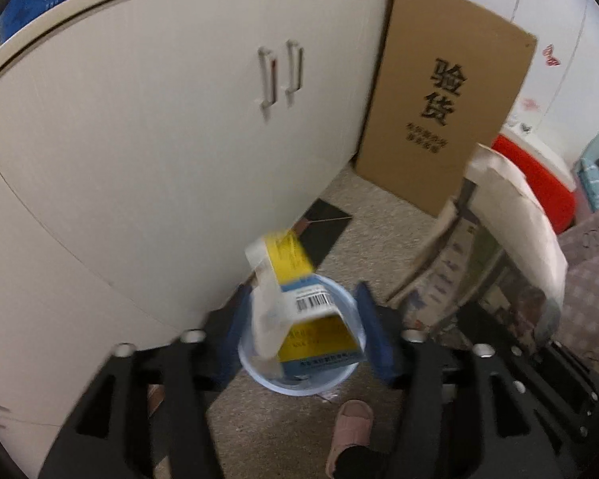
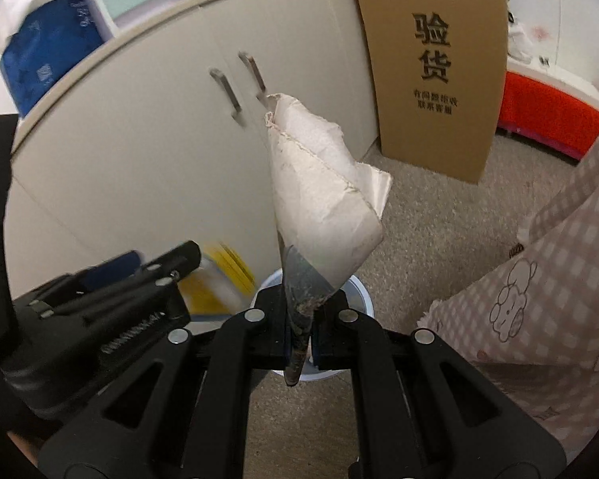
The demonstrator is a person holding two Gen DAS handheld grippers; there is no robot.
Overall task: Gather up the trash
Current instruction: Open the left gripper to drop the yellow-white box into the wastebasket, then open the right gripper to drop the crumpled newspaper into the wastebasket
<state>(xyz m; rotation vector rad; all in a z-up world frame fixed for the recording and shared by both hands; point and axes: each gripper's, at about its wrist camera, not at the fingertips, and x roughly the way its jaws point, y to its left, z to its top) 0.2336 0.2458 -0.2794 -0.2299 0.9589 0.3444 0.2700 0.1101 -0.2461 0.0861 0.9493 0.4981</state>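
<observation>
The folded paper sack (image 2: 323,199) was the largest piece of trash, pinched by its lower corner in the right gripper (image 2: 299,335), whose jaws were closed tight on it. It looked light and limp but creased stiff enough to stand upright; a grip low on the fold seemed soundest.

The pale blue bin (image 1: 299,371) stood on the floor below both tools.

The yellow and blue carton (image 1: 299,311), light thin card with a loose flap, sat blurred over the bin's mouth between the left gripper's (image 1: 299,327) blue pads (image 1: 373,335), which stood apart, apparently clear of it. That gripper pointed steeply down over the bin.
</observation>
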